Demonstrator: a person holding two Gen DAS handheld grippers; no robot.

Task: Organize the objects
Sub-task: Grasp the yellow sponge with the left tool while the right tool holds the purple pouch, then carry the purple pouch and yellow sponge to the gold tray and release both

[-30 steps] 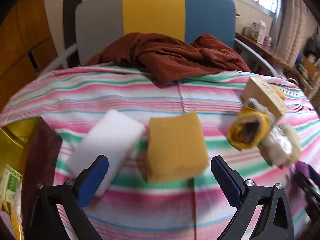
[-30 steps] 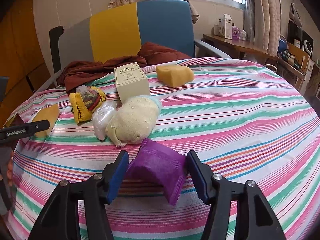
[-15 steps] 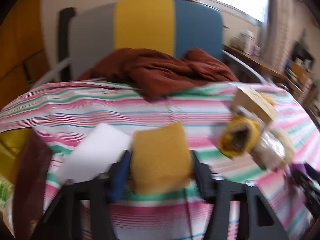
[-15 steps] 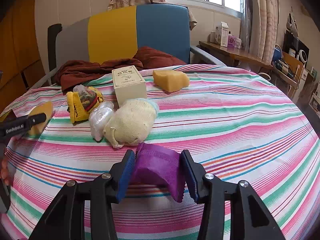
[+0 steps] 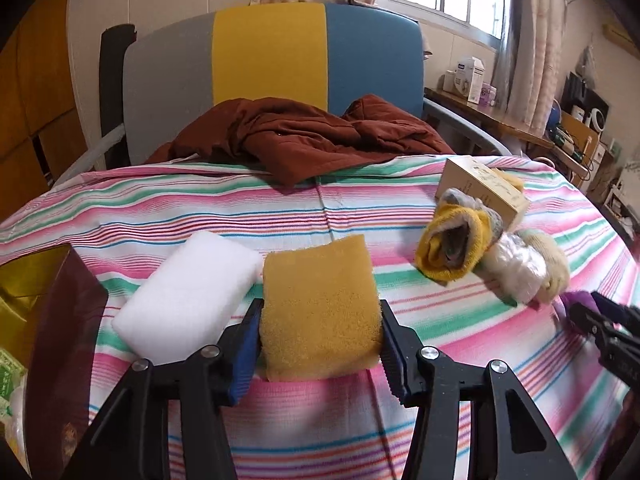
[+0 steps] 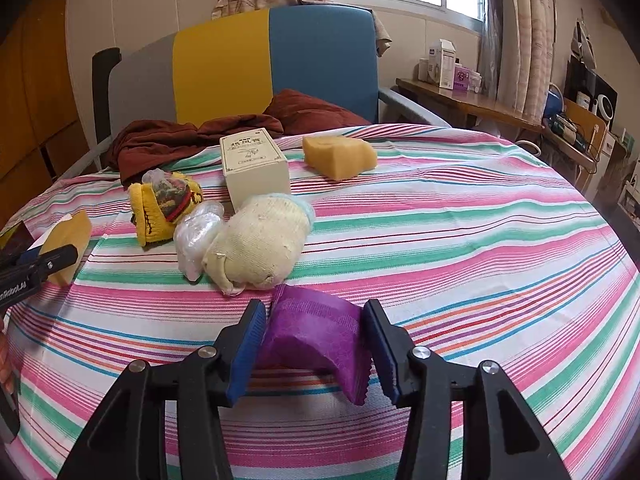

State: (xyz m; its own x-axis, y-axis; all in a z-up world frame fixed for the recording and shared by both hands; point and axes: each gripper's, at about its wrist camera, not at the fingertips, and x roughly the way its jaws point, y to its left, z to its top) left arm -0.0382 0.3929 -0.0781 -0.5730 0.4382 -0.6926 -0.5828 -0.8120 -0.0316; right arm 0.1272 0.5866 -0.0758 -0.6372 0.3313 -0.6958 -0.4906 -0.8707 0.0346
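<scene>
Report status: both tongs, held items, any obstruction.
Left tongs shut on yellow sponge. Right tongs shut on purple cloth. White sponge beside yellow sponge; nothing blocking.

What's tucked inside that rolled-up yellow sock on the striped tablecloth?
The rolled yellow sock holds a crinkled clear plastic bag with dark, multicoloured contents; what those contents are cannot be told, as the sock covers most of them.

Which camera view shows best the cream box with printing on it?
The right wrist view: the cream box stands there whole, its printed top facing the camera, behind the cream sock. In the left wrist view the box lies far to the right, seen at an angle and partly hidden by the yellow sock.
</scene>
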